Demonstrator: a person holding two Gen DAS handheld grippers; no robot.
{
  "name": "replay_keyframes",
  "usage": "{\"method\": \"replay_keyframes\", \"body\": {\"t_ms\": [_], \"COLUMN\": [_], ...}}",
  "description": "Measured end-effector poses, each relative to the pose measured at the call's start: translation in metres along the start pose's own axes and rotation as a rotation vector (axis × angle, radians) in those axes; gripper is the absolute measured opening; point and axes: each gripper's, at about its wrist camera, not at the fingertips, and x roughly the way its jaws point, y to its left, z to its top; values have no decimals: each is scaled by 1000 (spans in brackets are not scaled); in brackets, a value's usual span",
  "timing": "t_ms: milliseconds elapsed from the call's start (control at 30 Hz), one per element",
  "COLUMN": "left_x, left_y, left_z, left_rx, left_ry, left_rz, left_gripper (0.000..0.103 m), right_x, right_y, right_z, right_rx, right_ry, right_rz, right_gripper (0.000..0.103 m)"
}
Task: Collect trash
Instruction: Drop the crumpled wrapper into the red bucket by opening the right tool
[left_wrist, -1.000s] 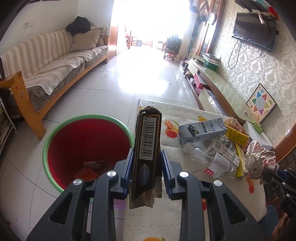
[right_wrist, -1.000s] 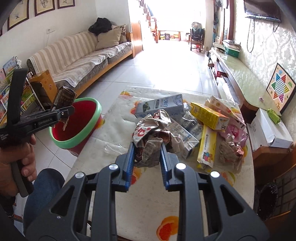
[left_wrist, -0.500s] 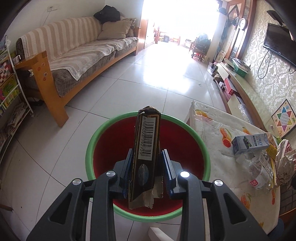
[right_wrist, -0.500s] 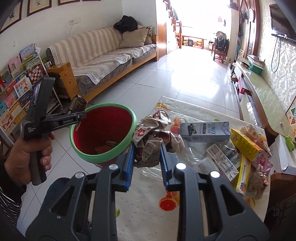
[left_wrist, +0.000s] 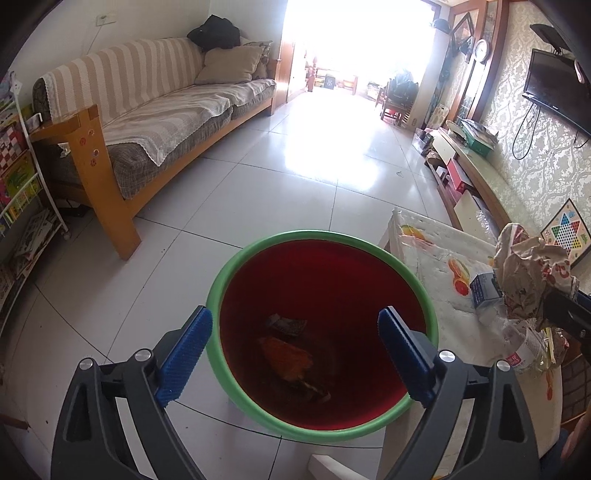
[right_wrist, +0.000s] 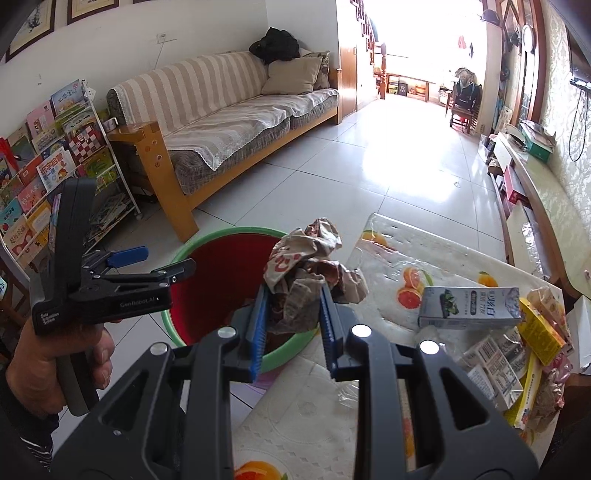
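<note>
1. Left wrist view: the left gripper (left_wrist: 295, 332) hangs above the red bin (left_wrist: 428, 295), whose rim is green. Its jaws are opening, spread wide, with nothing between the blue pads (left_wrist: 184, 350). Down in the bin lie a dark wrapper (left_wrist: 286, 324) and an orange scrap (left_wrist: 286, 360). Right of the bin stands the table (left_wrist: 424, 251) under a fruit-print cloth. Above the table's edge nearest the bin, a crumpled paper wad (left_wrist: 528, 277) shows, pinched in the right gripper.

2. Right wrist view: the right gripper (right_wrist: 291, 310) pinches the crumpled paper wad (right_wrist: 306, 266) between its pads, over the bin's rim (right_wrist: 229, 233) on the table side. Left of the bin, a hand (right_wrist: 55, 362) holds the left gripper (right_wrist: 162, 262), its fingers apart. Right of the bin, on the table (right_wrist: 388, 240), lie a blue-grey carton (right_wrist: 469, 308) and a heap of boxes and wrappers (right_wrist: 524, 354).
</note>
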Motion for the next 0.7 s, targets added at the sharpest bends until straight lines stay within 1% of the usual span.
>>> {"method": "replay_keyframes", "body": {"t_ms": [133,400,533,600,633,667,700], "left_x": [-10,-20,-22,-22,-22,-22,-22], "left_y": [15,37,47,50,51,53,54], "left_z": [0,-5,-8,-9,-10,-10,-10], "left_rx": [-21,-58,-73,-75,-77,-77,-76], "left_ry": [-20,-33,-25,-23,-21,-20,-19], "left_rz": [8,20,27,30,28,31,33], "left_gripper": [92,95,95,95,95,95,95], "right_x": [19,68,83,87,87,88,88], "right_y": [15,34,40,42,42,44,45], "right_z": [9,15,16,15,14,15,14], "right_rx": [-21,-24,-37,-37,-36,-38,-40], "right_ry": [-2,57,84,91,84,79,80], "right_rz": [24,60,62,56,51,50,44], "right_gripper": [25,26,32,57,62,70,80]}}
